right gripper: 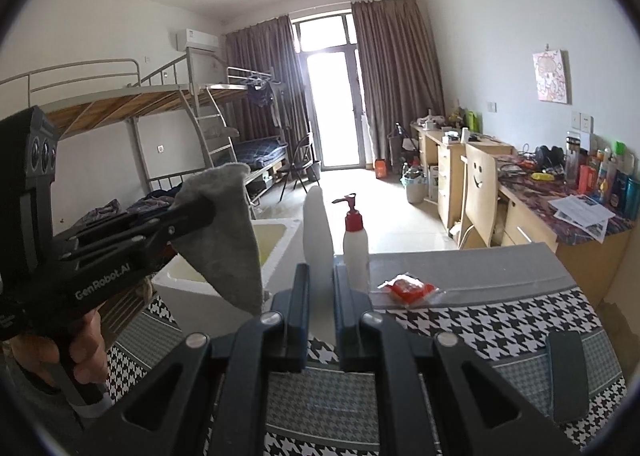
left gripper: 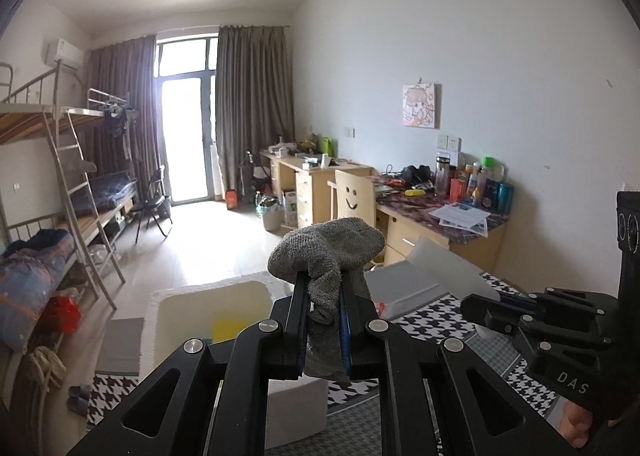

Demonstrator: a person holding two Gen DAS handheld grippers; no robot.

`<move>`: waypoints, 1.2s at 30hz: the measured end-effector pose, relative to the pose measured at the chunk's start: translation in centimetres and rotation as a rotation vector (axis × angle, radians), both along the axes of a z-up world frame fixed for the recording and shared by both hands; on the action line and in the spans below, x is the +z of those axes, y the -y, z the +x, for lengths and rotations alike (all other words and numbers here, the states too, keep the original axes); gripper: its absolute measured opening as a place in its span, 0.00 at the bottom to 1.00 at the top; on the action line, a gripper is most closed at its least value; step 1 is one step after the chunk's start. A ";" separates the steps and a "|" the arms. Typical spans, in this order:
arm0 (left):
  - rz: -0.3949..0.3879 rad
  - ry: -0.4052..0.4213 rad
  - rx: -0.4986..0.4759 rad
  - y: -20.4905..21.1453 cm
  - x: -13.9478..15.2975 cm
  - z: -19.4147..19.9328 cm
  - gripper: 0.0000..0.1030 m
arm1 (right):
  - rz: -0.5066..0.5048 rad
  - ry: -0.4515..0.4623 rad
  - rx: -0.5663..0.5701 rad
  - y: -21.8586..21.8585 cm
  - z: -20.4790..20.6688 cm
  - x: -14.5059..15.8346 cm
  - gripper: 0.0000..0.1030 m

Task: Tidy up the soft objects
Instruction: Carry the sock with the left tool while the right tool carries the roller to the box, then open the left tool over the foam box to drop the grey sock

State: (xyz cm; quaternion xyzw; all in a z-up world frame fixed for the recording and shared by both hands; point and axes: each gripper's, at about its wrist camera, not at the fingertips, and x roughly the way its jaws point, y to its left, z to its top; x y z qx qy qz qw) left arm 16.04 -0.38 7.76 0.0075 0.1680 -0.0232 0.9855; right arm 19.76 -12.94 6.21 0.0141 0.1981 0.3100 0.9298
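My left gripper is shut on a grey knitted sock, which bunches above the fingers and hangs down between them. The right wrist view has that gripper at the left with the grey sock drooping over a white foam box. My right gripper is shut on a pale white sock-like piece that stands up between its fingers. In the left wrist view the right gripper holds the white piece above the table at the right.
The table wears a houndstooth cloth with a grey board at its far edge. On it stand a red-capped pump bottle, a red packet and a dark folded item. The foam box holds something yellow.
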 end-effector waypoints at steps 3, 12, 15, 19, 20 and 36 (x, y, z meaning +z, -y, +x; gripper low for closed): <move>0.003 0.015 0.017 -0.1 0.5 -0.1 0.13 | -0.002 0.003 0.011 -0.4 0.2 0.3 0.13; 0.006 0.036 0.121 -1.9 0.9 0.4 0.13 | -0.015 0.010 0.050 -2.3 0.6 1.1 0.13; 0.005 0.032 0.159 -2.5 0.7 0.5 0.13 | -0.026 0.011 0.069 -3.2 0.7 1.1 0.13; 0.006 0.028 0.205 -3.6 0.4 0.6 0.13 | -0.035 0.009 0.099 -4.2 0.8 1.2 0.13; 0.003 0.024 0.213 -3.9 0.3 0.7 0.13 | -0.037 0.009 0.108 -4.4 0.8 1.2 0.13; -0.004 -0.041 0.291 -6.2 -1.1 2.8 0.13 | -0.074 -0.028 0.177 -8.2 2.5 0.6 0.13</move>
